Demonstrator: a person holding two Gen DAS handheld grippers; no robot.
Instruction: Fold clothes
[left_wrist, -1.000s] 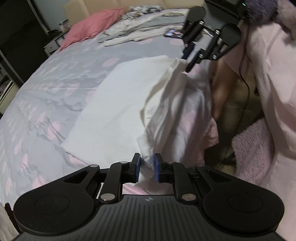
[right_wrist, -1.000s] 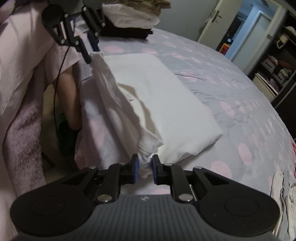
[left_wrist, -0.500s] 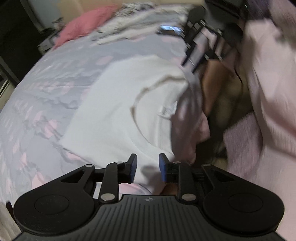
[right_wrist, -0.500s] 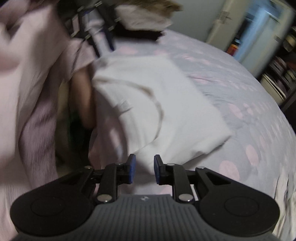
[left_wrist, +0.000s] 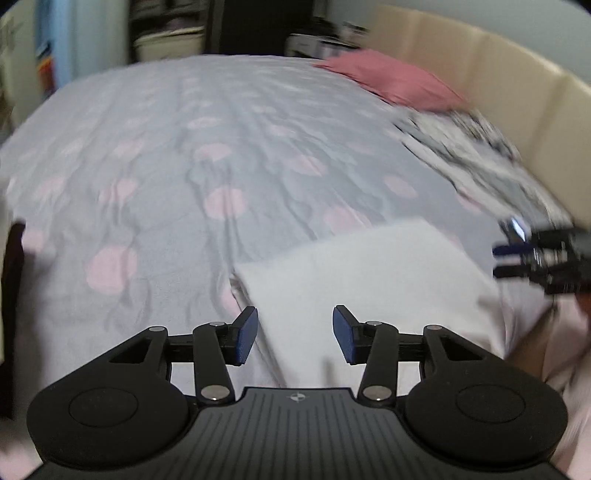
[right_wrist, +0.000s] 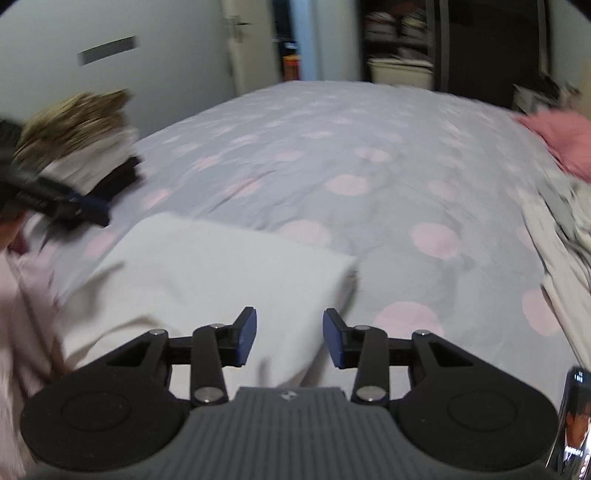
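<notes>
Your left gripper (left_wrist: 294, 335) and right gripper (right_wrist: 289, 339) both stand wide open at the bottom of their frames, holding nothing. Just beyond them lies the folded white garment (left_wrist: 362, 280) on the spotted bedspread (left_wrist: 221, 155), its near edge at the bed's side. Grab only the top layer and the fold could spill open. Unfolded clothes (left_wrist: 465, 147) wait at upper right.

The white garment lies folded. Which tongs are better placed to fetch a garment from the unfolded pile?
Right, I think. The right tongs are open, and the unfolded pile lies close on their right side. From the left tongs, also open, the pile lies beyond the white garment and the right tongs.
</notes>
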